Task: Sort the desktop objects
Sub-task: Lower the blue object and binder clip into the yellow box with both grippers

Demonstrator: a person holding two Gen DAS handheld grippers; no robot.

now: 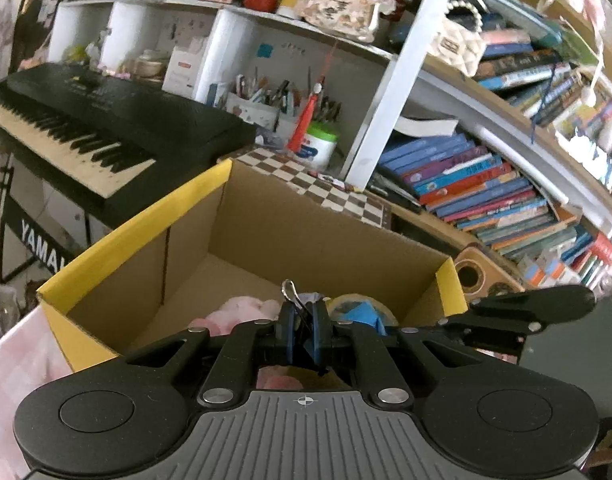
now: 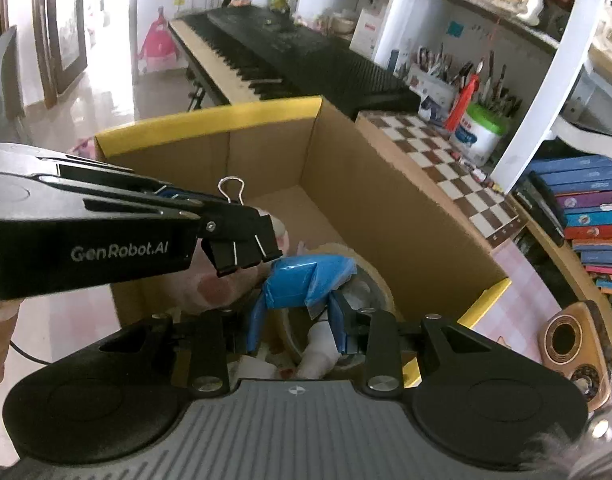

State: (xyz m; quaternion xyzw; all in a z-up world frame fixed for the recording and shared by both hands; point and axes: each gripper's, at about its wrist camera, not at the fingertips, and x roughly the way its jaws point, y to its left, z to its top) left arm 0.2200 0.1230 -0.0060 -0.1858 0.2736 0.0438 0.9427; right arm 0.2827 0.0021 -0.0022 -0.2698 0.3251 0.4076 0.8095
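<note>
Cluttered shelves back the cardboard box [image 2: 346, 184]; my left hand-held gripper [image 2: 241, 232] pinches a stiff, light binder clip [image 2: 245, 250] by its body; right hand-held gripper [image 2: 295, 326] gapes, holding nothing.

Tape roll [image 2: 370, 280] (plush [image 1: 241, 312] too) in box [image 2: 346, 184]

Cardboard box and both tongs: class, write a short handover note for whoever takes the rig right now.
Left tongs: shut on the black binder clips, held above the open cardboard box.
Right tongs: open, holding nothing, over the box's near end.
In the box: a pink soft toy, a tape roll and a blue wrapped item.
Done: those three are in.
Left: release the clips into the box, then likely look for more desk items.
</note>
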